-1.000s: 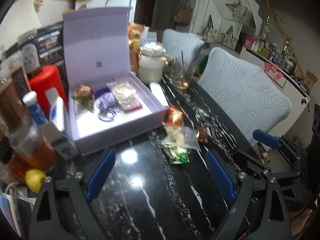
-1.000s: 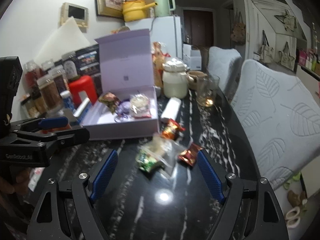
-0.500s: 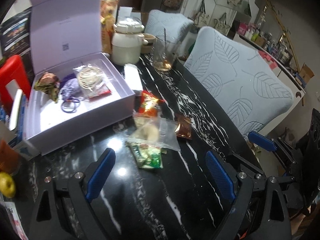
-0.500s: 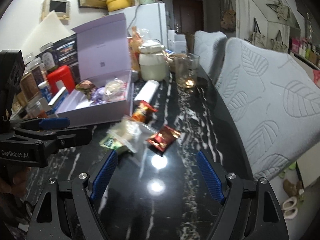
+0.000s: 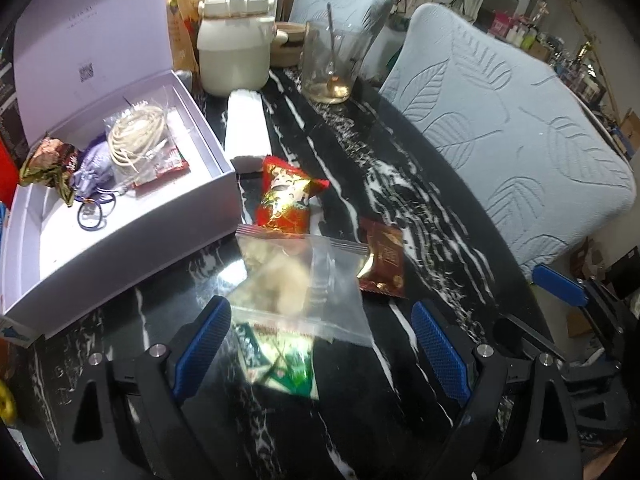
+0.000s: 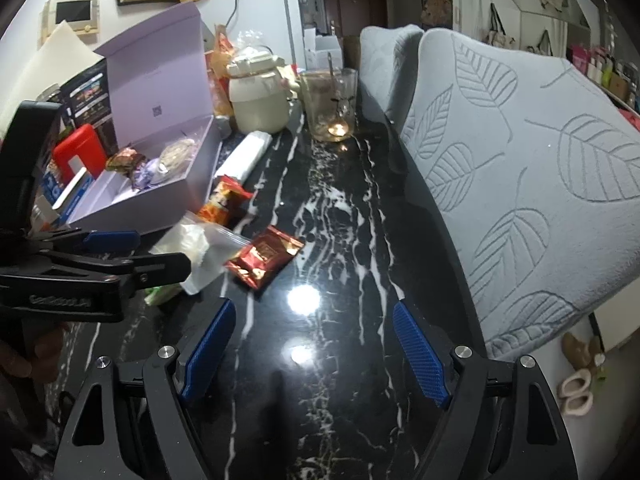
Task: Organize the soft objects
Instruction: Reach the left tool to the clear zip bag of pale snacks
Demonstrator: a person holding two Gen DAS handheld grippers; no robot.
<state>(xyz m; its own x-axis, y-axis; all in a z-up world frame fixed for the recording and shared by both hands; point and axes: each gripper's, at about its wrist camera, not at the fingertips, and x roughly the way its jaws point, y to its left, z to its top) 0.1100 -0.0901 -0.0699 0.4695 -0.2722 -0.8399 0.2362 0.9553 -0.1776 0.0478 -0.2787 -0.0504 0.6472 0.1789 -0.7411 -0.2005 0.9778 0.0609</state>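
An open lilac box [image 5: 120,240] holds a gold wrapper, a purple pouch and a bagged coil of cord. In front of it on the black marble table lie a red snack packet [image 5: 286,196], a clear zip bag [image 5: 296,284], a green packet [image 5: 284,364] under the bag, and a dark red packet [image 5: 384,260]. My left gripper [image 5: 318,312] hangs open just above the zip bag and green packet. My right gripper [image 6: 314,310] is open over bare table, to the right of the dark red packet [image 6: 264,256]. Neither holds anything.
Behind the packets stand a white lidded jar [image 5: 234,52], a glass with a spoon [image 5: 330,64] and a long white packet [image 5: 246,128]. Grey leaf-patterned chairs [image 5: 500,120] line the table's right edge. A red container [image 6: 78,156] and jars crowd the left.
Both grippers have come forward and down toward the packets, which now fill more of each view. The jaws stand as wide as before.
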